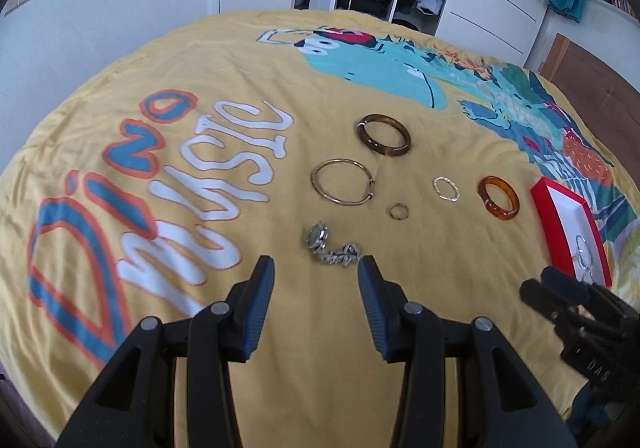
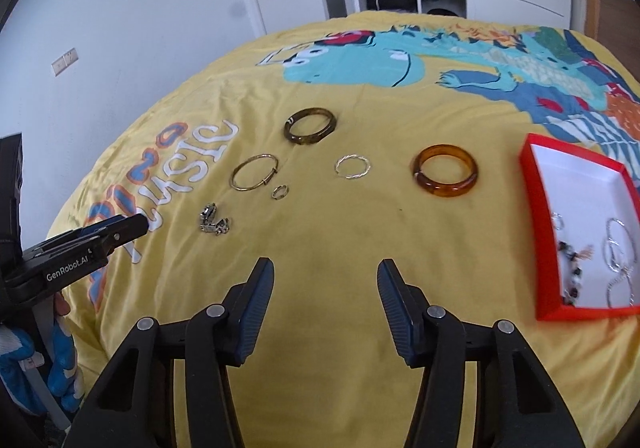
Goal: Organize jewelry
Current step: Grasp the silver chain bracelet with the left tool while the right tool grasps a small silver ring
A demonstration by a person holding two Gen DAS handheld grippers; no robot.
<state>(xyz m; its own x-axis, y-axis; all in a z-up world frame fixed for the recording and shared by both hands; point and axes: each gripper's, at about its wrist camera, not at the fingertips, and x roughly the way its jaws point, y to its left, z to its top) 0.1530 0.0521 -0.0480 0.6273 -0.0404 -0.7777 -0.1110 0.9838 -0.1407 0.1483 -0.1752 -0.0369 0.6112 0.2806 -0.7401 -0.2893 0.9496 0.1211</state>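
Left wrist view: left gripper [image 1: 316, 268] spread and empty, hovering just short of the silver watch [image 1: 329, 246]. Still loose on the yellow bedspread [image 1: 240, 60]: dark bangle [image 1: 383, 135], thin gold bangle [image 1: 343, 187], small ring [image 1: 399, 211], twisted ring [image 1: 445, 188], amber bangle [image 1: 498, 197].

Right wrist view: right gripper [image 2: 326, 272] also spread, nothing between the fingers. Red box [image 2: 540, 248] at right already holding a few silver and beaded pieces. Roughly a third done, six pieces left by the looks of it.
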